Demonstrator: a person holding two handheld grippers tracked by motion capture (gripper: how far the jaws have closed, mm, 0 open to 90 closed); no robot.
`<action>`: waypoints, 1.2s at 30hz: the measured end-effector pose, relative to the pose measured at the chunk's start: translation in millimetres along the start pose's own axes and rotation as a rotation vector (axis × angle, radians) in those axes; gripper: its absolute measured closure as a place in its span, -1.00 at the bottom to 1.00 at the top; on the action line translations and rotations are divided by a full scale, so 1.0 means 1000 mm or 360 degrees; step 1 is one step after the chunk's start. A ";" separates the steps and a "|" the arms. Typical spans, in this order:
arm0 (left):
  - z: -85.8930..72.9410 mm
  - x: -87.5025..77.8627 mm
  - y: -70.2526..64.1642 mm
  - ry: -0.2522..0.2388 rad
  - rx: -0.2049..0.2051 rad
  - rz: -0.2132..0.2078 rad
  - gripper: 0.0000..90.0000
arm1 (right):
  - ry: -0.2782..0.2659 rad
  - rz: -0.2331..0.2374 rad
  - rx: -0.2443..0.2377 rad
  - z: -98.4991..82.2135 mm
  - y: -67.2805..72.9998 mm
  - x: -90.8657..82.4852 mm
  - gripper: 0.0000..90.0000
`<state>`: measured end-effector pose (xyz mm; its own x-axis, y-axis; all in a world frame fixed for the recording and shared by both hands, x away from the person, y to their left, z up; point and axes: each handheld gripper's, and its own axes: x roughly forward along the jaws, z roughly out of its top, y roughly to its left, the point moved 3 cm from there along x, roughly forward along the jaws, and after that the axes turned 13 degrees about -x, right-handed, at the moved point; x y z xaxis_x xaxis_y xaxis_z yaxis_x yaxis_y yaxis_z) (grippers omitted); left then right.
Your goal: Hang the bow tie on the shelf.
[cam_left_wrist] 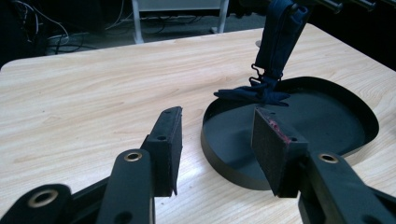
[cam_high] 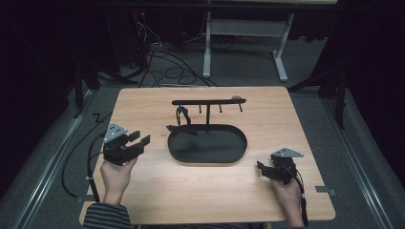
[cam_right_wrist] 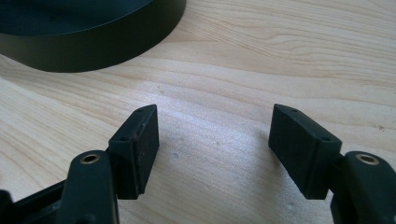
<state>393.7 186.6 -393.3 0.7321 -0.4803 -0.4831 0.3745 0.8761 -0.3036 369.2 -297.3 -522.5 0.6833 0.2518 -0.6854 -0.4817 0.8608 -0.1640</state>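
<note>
Left gripper, held in the person's left hand at the table's left side: jaws apart, nothing between them. In the left gripper view the pads frame bare wood and the near rim of the black oval tray; the gripper sits just beside that tray, not touching it.

Dark strap hangs from the rack's crossbar, clip end down, its lower end folded onto the tray's far-left edge. It lies ahead of the left gripper's jaws, apart from them.

Tray sits mid-table; the rack's post rises from its back edge, and small pegs hang under the bar.

Right gripper, in the right hand near the table's right front: jaws spread wide, empty, low over bare wood. Tray wall shows at upper left of the right gripper view, near but clear of the jaws.

Wooden table; cables and a desk frame on the floor behind.
</note>
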 end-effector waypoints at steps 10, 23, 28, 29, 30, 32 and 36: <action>-0.009 -0.003 0.002 0.0001 -0.0007 0.0015 0.19 | 0.0001 -0.0001 -0.0001 0.000 0.000 0.000 -0.22; -0.021 -0.006 0.003 0.0010 -0.0031 0.0015 0.18 | 0.0003 -0.0003 -0.0002 0.000 0.000 0.000 -0.22; -0.024 -0.007 0.002 0.0012 -0.0036 0.0013 0.18 | 0.0004 -0.0004 0.0000 0.000 0.000 0.000 -0.22; -0.025 -0.007 0.002 0.0015 -0.0035 0.0013 0.18 | 0.0003 -0.0002 -0.0001 0.000 0.000 0.000 -0.22; -0.026 -0.007 0.003 0.0022 -0.0034 0.0014 0.18 | 0.0004 -0.0004 0.0001 0.000 0.000 0.000 -0.22; -0.029 -0.006 0.002 0.0037 -0.0032 0.0017 0.17 | 0.0004 -0.0004 0.0000 0.000 0.000 0.000 -0.22; -0.034 -0.005 0.003 0.0049 -0.0027 0.0029 0.17 | 0.0004 -0.0005 0.0000 0.000 0.000 0.000 -0.23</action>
<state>372.1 190.3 -419.5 0.7209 -0.4654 -0.5136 0.3511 0.8841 -0.3084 369.1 -296.9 -522.4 0.6834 0.2479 -0.6867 -0.4797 0.8615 -0.1664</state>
